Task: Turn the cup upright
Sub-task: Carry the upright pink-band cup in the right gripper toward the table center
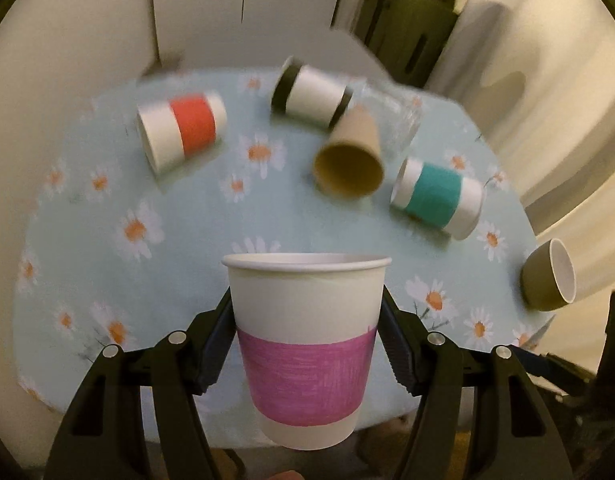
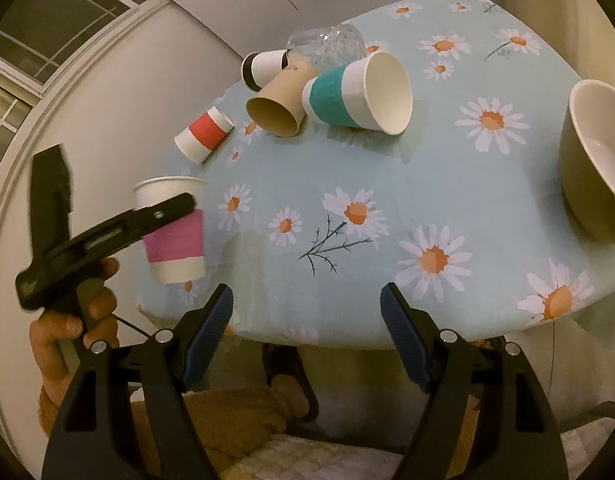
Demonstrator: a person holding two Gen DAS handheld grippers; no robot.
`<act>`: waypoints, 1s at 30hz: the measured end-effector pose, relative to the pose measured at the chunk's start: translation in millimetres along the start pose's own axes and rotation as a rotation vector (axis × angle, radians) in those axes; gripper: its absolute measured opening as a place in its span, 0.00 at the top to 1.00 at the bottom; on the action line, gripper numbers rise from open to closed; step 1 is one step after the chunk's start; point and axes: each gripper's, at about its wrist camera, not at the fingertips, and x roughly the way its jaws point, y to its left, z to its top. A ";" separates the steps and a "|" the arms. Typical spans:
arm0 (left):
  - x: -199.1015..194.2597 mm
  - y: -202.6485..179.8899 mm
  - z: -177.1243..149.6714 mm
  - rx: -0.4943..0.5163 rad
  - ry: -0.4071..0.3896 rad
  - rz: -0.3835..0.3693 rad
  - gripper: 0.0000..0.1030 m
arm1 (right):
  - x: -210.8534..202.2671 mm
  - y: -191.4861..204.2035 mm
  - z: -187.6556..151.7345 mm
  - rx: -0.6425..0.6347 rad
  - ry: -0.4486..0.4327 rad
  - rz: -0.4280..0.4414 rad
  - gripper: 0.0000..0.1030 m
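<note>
Cup: my left tongs [image 1: 307,332] clench the purple-banded paper cup [image 1: 307,344], upright, above the surface [image 1: 187,248] edge.
Right tongs [image 2: 305,312]: released, empty.
Advice: lower level, then let go.

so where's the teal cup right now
The teal cup lies on its side on the far part of the table, touching the brown cup, left of the olive bowl.

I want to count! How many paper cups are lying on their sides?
4: the red-band cup far left, black-band cup at the back, plain brown cup in the middle, teal-band cup to the right. Others may hide behind.
</note>
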 end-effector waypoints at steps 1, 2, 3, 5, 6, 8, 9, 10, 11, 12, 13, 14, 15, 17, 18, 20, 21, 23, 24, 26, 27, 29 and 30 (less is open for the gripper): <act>-7.8 -2.0 -1.5 0.015 -0.034 -0.006 0.38 | -0.2 0.4 0.3 -0.002 -0.004 -0.001 0.26; -16.1 -1.9 -3.8 0.026 -0.067 -0.014 0.38 | 0.0 0.5 0.9 -0.004 -0.007 -0.003 0.26; -20.8 -3.8 -4.5 0.033 -0.088 -0.016 0.38 | 0.0 0.9 1.3 -0.007 -0.011 -0.005 0.26; -35.0 -6.4 -8.9 0.049 -0.160 -0.020 0.38 | 0.5 1.9 2.3 -0.015 -0.021 -0.018 0.26; -40.9 -6.6 -10.8 0.052 -0.189 -0.027 0.38 | 0.0 1.8 2.7 -0.018 -0.025 -0.023 0.26; -51.5 -5.7 -14.4 0.060 -0.236 -0.046 0.38 | 0.0 2.8 3.8 -0.024 -0.035 -0.035 0.26; -57.3 -4.3 -16.7 0.061 -0.268 -0.050 0.38 | -0.1 3.1 4.4 -0.026 -0.041 -0.038 0.26; -59.8 -3.4 -17.3 0.059 -0.283 -0.053 0.38 | 0.0 3.3 4.8 -0.027 -0.046 -0.038 0.26; -64.3 -1.1 -18.9 0.054 -0.306 -0.065 0.38 | -0.5 3.9 4.8 -0.030 -0.054 -0.034 0.26; -67.8 0.8 -20.6 0.047 -0.327 -0.079 0.38 | -1.6 4.7 4.4 -0.033 -0.065 -0.029 0.26; -69.1 2.4 -22.2 0.043 -0.342 -0.086 0.38 | -2.4 5.7 4.6 -0.039 -0.076 -0.026 0.26; -71.3 4.2 -25.0 0.039 -0.362 -0.088 0.38 | -2.6 6.6 5.3 -0.048 -0.085 -0.025 0.26; -72.7 5.8 -28.9 0.034 -0.381 -0.087 0.38 | -3.9 9.6 5.4 -0.068 -0.103 -0.027 0.26; -73.3 7.6 -37.1 0.029 -0.407 -0.088 0.38 | -6.9 14.7 5.2 -0.101 -0.135 -0.041 0.26; -73.4 8.0 -40.6 0.029 -0.423 -0.089 0.38 | -8.3 16.4 5.4 -0.113 -0.147 -0.046 0.26; -73.1 6.1 -48.5 0.047 -0.466 -0.068 0.38 | -11.9 20.1 5.3 -0.138 -0.181 -0.059 0.26; -72.9 5.0 -52.3 0.056 -0.487 -0.052 0.38 | -13.2 20.9 5.2 -0.143 -0.190 -0.061 0.26; -73.6 2.8 -60.3 0.077 -0.537 -0.037 0.38 | -15.2 23.1 5.4 -0.155 -0.208 -0.071 0.26; -74.0 2.1 -63.4 0.084 -0.553 -0.025 0.38 | -15.9 23.6 5.5 -0.160 -0.213 -0.075 0.26; -77.4 -2.2 -69.7 0.106 -0.606 0.010 0.38 | -16.6 22.5 6.2 -0.160 -0.219 -0.080 0.26; -80.8 -4.2 -73.2 0.117 -0.636 0.027 0.38 | -15.7 22.2 6.6 -0.157 -0.218 -0.086 0.26; -87.0 -8.0 -77.7 0.131 -0.695 0.045 0.38 | -14.1 19.1 6.7 -0.149 -0.205 -0.091 0.26; -90.5 -9.3 -80.0 0.131 -0.728 0.053 0.38 | -14.3 18.5 6.4 -0.150 -0.204 -0.093 0.26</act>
